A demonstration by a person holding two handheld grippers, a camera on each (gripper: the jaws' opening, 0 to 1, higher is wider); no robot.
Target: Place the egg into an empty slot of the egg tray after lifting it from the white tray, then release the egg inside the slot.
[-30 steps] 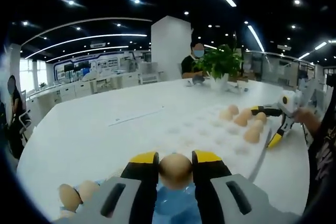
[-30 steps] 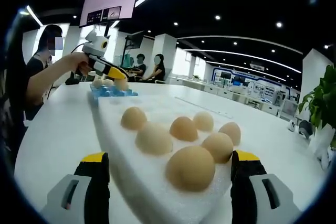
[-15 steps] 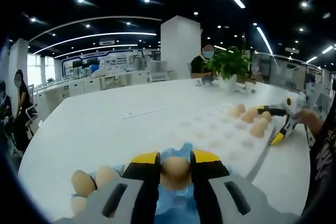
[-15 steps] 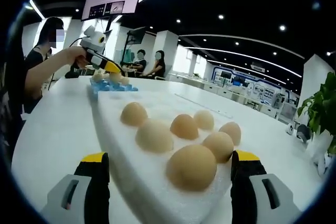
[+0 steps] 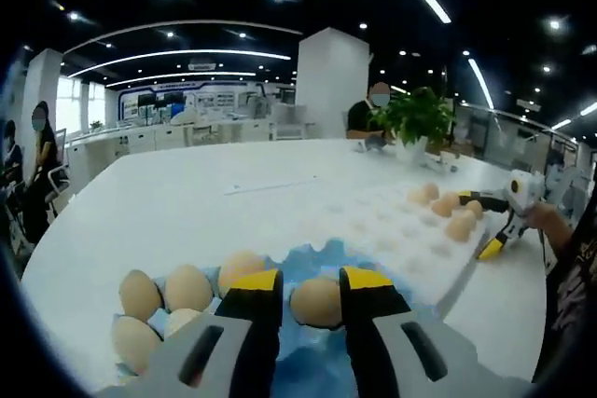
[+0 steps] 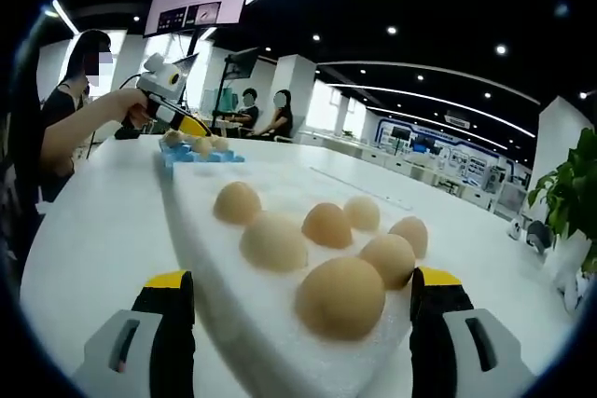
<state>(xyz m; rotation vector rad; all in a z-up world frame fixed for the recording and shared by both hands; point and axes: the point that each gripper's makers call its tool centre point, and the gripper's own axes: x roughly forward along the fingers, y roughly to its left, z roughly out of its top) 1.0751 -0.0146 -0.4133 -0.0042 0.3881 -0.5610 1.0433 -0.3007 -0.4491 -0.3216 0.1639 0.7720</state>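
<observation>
A brown egg (image 5: 315,302) sits between the yellow-tipped jaws of my left gripper (image 5: 312,279), which is shut on it above a blue tray (image 5: 308,361). Several more eggs (image 5: 188,287) lie in that blue tray to the left. The white foam egg tray (image 5: 373,230) stretches ahead, with several eggs (image 5: 450,208) at its far end and bare slots nearer. My right gripper (image 6: 303,288) is open, its jaws standing either side of that tray's end (image 6: 280,323) beside its eggs (image 6: 339,298). Across the table, a hand holds the left gripper (image 6: 191,124) over the blue tray (image 6: 201,159).
A large white table (image 5: 159,221) carries both trays. A potted plant (image 5: 410,118) stands at its far side near a seated person. The person's arm (image 6: 79,132) reaches in from the left. A white strip (image 5: 263,185) lies on the table.
My left gripper has risen and drawn back with the egg, so more of the blue tray and its eggs show. The right gripper has stayed put.
</observation>
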